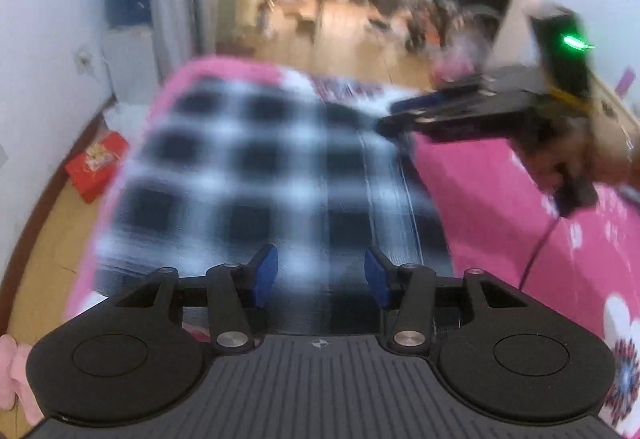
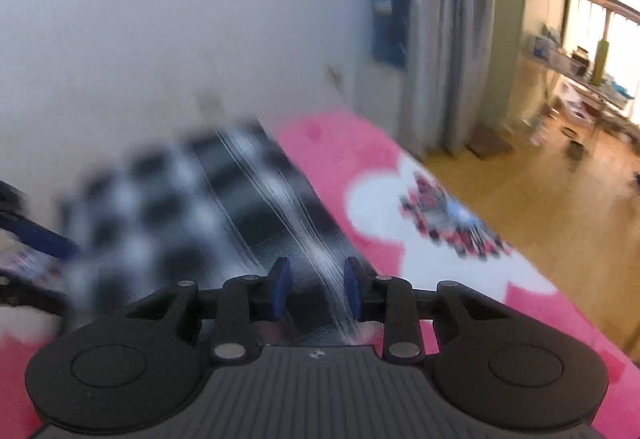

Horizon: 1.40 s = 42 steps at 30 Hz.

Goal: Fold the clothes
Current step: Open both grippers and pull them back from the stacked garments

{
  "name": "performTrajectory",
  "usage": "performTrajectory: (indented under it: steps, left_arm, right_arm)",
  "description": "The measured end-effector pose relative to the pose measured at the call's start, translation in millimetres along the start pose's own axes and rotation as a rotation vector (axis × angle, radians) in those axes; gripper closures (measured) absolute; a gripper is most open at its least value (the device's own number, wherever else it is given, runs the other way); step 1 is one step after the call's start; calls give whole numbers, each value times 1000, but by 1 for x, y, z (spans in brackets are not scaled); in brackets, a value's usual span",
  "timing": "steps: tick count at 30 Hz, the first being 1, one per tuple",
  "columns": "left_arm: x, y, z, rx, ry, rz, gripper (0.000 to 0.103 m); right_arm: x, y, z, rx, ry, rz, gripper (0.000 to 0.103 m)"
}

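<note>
Though blurred by motion, shows the left tool [image 1: 322, 279] apart, over the near edge of the checked garment [image 1: 248, 175] spread on the pink bed [image 1: 492, 199]. From the right wrist: right tool [image 2: 318, 289] apart, fabric between its pads, grip unclear. Only from the left wrist: a red box [image 1: 96, 165] on the floor [image 1: 340, 35] beyond.

The left wrist camera looks low along its fingers, close over the black-and-white checked cloth [image 1: 248, 175] on the pink flowered bedspread [image 1: 492, 207], toward the bright room beyond. The right wrist camera, tilted, faces the white wall [image 2: 160, 19] across the same cloth.
</note>
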<state>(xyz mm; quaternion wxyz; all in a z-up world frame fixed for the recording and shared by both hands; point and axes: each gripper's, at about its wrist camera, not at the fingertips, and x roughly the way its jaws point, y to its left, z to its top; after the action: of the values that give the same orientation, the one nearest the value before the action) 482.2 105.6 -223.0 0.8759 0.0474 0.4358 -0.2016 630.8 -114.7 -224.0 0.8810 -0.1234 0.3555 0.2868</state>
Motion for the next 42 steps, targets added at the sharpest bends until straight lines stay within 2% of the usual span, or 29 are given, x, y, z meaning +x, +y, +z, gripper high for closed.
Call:
performTrajectory:
  steps: [2, 4, 5, 8, 11, 14, 16, 18, 23, 27, 30, 33, 36, 42]
  left_arm:
    - [9, -11, -7, 74, 22, 35, 54]
    - [0, -11, -8, 84, 20, 19, 54]
    - [-5, -11, -8, 86, 18, 9, 54]
    - [-26, -7, -10, 71, -15, -29, 54]
    - [-28, -8, -14, 44, -11, -72, 49]
    - [-3, -13, -18, 23, 68, -79, 47]
    - [14, -14, -21, -16, 136, -56, 46]
    - [20, -14, -24, -65, 190, -31, 46]
    - [-17, -21, -40, -130, 135, -4, 43]
    - [-47, -40, -60, -149, 92, 7, 33]
    - [-70, -57, -81, -174, 31, 26, 29]
    - [-97, -76, -105, -253, -34, 62, 20]
    - [-123, -90, -120, -331, -73, 120, 8]
    - [-182, -103, -140, -456, -152, 199, 1]
  right_arm:
    - [-1, 2, -1, -5, 0, -59, 71]
    - [-2, 5, -1, -10, 0, -117, 71]
    - [-12, 5, -2, 7, -25, -109, 71]
    - [-54, 8, -5, 80, -126, -12, 70]
    - [-76, 33, -17, 54, -156, 131, 70]
    - [-66, 61, -38, 10, -76, 191, 70]
    - [-48, 73, -58, 17, 31, 143, 70]
    - [-48, 78, -72, 51, 83, 108, 70]
    - [-88, 70, -92, 182, 100, 58, 69]
    - [-124, 71, -113, 281, 108, 25, 55]
    - [-151, 80, -130, 348, 111, 14, 53]
    - [-178, 96, -147, 427, 134, -8, 51]
    - [-205, 112, -157, 496, 148, -34, 43]
    - [-267, 142, -165, 550, 147, -96, 29]
